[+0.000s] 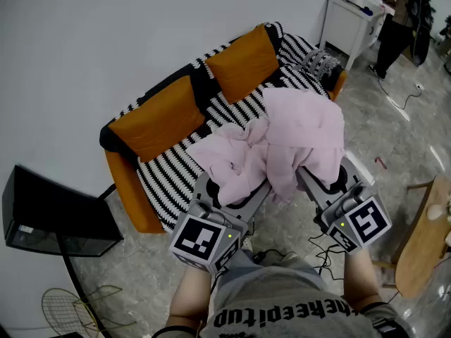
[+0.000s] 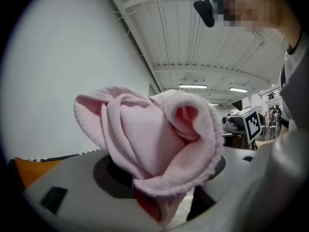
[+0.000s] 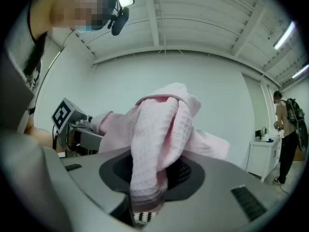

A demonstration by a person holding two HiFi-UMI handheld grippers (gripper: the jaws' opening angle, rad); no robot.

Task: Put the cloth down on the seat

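A pink waffle-weave cloth (image 1: 296, 132) hangs bunched in the air in front of the sofa, and both grippers hold it up. My left gripper (image 1: 232, 189) is shut on a thick, rose-like wad of the cloth (image 2: 154, 144) that spans both jaws. My right gripper (image 1: 320, 178) is shut on a narrower fold of the cloth (image 3: 154, 139) that drops into the slot between its jaws. Both grippers point upward, toward the ceiling. Beyond the cloth lies the sofa seat (image 1: 169, 174) with its black-and-white striped cover. The cloth hides the middle of the seat.
Two orange cushions (image 1: 158, 115) (image 1: 243, 58) lean on the sofa back. A black box (image 1: 49, 213) on a stand is at the left, a wooden chair (image 1: 423, 238) at the right. Back right stand a white cabinet (image 1: 349, 23) and a person (image 1: 398, 20). Cables trail on the floor.
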